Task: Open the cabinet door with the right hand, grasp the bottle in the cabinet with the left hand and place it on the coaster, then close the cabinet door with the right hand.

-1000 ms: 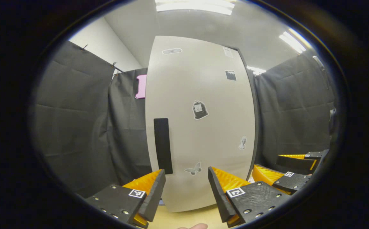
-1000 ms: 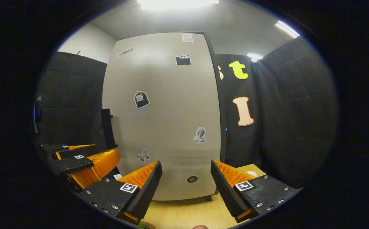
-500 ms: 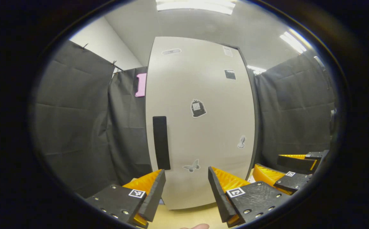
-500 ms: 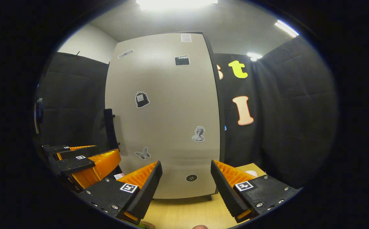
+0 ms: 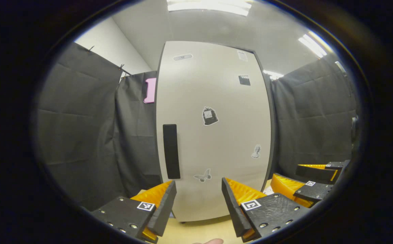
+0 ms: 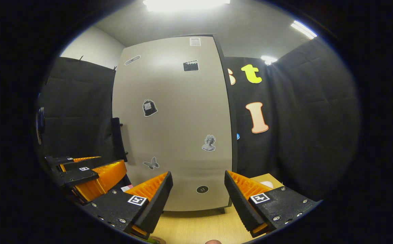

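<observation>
Landmark: cabinet door, shut, pale panel standing upright on the wooden table.
Handle: dark vertical bar on the door's left edge, long axis upright; seen edge-on in the right gripper view, standing proud of the door face.
Right gripper: squarely before the door's lower half, short of it, touching nothing; handle up and to the left of its fingers.
Right fingers: spread wide, nothing between them.
Left gripper: before the door's lower middle, apart from it; handle just above and left of its own left finger.
Left fingers: spread wide, holding nothing.
Nearer the handle: apparently the left gripper, though the task gives the door to the right one; a leftward and upward reach likely needed, jaws straddling the upright bar.
Bottle: presumably behind the closed door; cannot tell where inside.
Coaster: possibly the round edge at the table's near side; too little visible to be sure.
Stage: opening not yet begun.
</observation>
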`<state>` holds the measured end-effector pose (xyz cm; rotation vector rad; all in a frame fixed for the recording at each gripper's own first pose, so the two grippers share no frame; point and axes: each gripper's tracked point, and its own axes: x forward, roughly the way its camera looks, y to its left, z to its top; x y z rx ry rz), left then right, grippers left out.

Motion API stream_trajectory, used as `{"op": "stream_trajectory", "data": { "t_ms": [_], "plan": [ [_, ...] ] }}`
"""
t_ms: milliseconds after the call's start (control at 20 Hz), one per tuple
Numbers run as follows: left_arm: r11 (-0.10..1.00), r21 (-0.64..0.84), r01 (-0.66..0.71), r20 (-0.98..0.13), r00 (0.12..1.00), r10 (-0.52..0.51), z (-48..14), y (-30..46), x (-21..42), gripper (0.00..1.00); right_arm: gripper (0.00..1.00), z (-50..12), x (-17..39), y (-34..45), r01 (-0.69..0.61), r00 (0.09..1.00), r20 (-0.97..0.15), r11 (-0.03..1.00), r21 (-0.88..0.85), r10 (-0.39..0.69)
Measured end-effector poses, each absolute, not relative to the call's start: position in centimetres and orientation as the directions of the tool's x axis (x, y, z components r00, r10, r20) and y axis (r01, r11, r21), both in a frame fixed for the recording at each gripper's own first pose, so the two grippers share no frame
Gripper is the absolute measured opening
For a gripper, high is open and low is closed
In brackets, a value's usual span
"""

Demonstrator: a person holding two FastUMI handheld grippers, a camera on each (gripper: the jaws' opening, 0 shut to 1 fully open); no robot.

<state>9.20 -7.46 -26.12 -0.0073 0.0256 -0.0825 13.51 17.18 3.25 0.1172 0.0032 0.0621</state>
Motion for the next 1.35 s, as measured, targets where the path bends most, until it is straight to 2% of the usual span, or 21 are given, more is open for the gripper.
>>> {"op": "stream_trajectory", "data": {
  "t_ms": [600, 650, 750, 800, 900, 950, 1000, 1050, 1100, 1150, 1350],
  "plan": [
    [0.997, -0.020, 0.080, -0.033, 0.996, -0.081, -26.18, -7.48, 9.09, 0.80, 0.95, 3.14, 13.58, 17.22, -0.066, 0.998, -0.001, 0.990, 0.123, 0.066],
    [0.996, -0.022, 0.081, -0.034, 0.996, -0.082, -26.19, -7.47, 9.08, 0.80, 0.90, 3.07, 13.65, 17.23, -0.066, 0.998, -0.003, 0.990, 0.123, 0.067],
    [0.996, -0.023, 0.082, -0.037, 0.996, -0.083, -26.26, -7.50, 9.02, 0.80, 0.90, 3.02, 13.71, 17.25, -0.068, 0.998, -0.004, 0.990, 0.124, 0.069],
    [0.996, -0.025, 0.084, -0.036, 0.996, -0.085, -26.28, -7.56, 8.98, 0.80, 0.95, 2.95, 13.64, 17.20, -0.067, 0.998, -0.005, 0.990, 0.124, 0.068],
    [0.996, -0.027, 0.083, -0.038, 0.996, -0.084, -26.31, -7.60, 8.96, 0.80, 0.95, 3.04, 13.60, 17.29, -0.069, 0.998, -0.003, 0.990, 0.126, 0.070],
    [0.996, -0.027, 0.082, -0.040, 0.996, -0.083, -26.36, -7.59, 8.91, 0.80, 0.90, 2.97, 13.65, 17.29, -0.069, 0.998, -0.004, 0.990, 0.126, 0.070],
    [0.996, -0.030, 0.082, -0.042, 0.996, -0.083, -26.37, -7.54, 8.94, 0.80, 0.95, 2.94, 13.62, 17.27, -0.070, 0.997, -0.006, 0.990, 0.125, 0.071],
    [0.996, -0.033, 0.083, -0.045, 0.995, -0.085, -26.38, -7.63, 8.95, 0.80, 0.90, 2.88, 13.66, 17.27, -0.069, 0.998, -0.007, 0.990, 0.124, 0.070],
    [0.996, -0.035, 0.083, -0.046, 0.995, -0.085, -26.49, -7.65, 8.87, 0.80, 0.90, 2.86, 13.65, 17.25, -0.068, 0.998, -0.006, 0.990, 0.125, 0.070],
    [0.996, -0.037, 0.083, -0.047, 0.995, -0.085, -26.47, -7.67, 8.89, 0.80, 0.95, 2.72, 13.79, 17.30, -0.067, 0.998, -0.009, 0.990, 0.127, 0.069],
    [0.995, -0.041, 0.088, -0.051, 0.995, -0.091, -26.54, -7.81, 8.94, 0.80, 0.95, 2.41, 13.94, 17.29, -0.067, 0.997, -0.019, 0.988, 0.137, 0.070]
  ]
}}
